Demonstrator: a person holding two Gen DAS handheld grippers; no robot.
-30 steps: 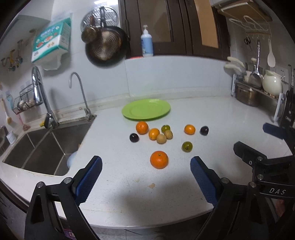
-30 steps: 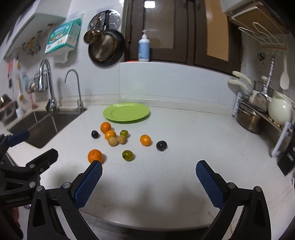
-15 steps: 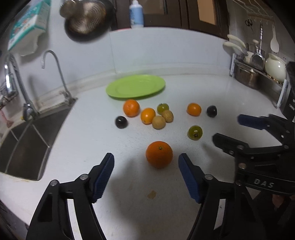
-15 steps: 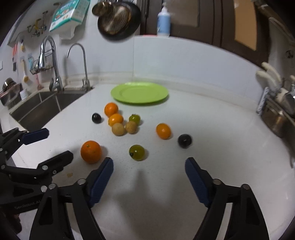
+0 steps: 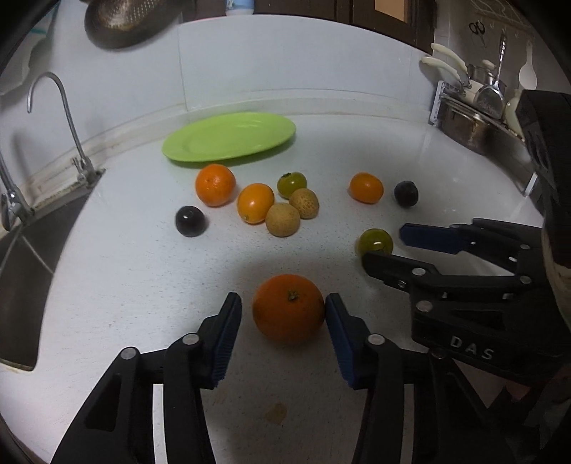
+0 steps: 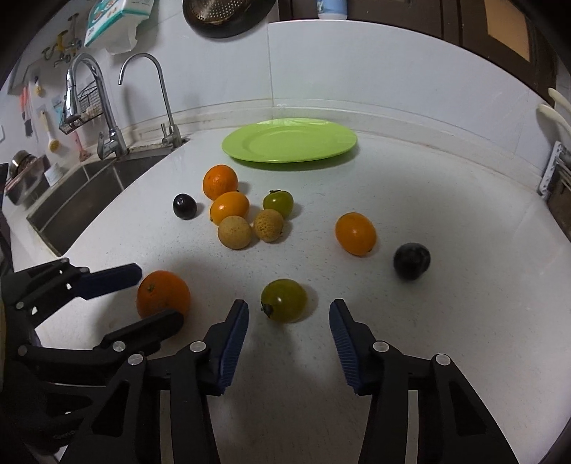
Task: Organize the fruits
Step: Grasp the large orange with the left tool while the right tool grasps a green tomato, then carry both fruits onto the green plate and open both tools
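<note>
My left tongs (image 5: pixel 282 314) are straddling a round, dimpled orange (image 5: pixel 288 307) sitting on the white surface (image 5: pixel 125 278), jaws parted. My right tongs (image 6: pixel 289 323) are gaping around a glossy green fruit (image 6: pixel 284 300).

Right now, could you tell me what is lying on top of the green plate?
Nothing: the green plate shows a bare surface, and every fruit sits on the counter. What is under it stays hidden.

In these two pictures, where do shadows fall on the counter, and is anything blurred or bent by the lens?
Left wrist view: a dark shadow lies on the counter around the large orange between the left tongs; the hanging strainer is blurred; the wall line curves. Right wrist view: shadow spreads before the right tongs near the green fruit; corners go black.
</note>
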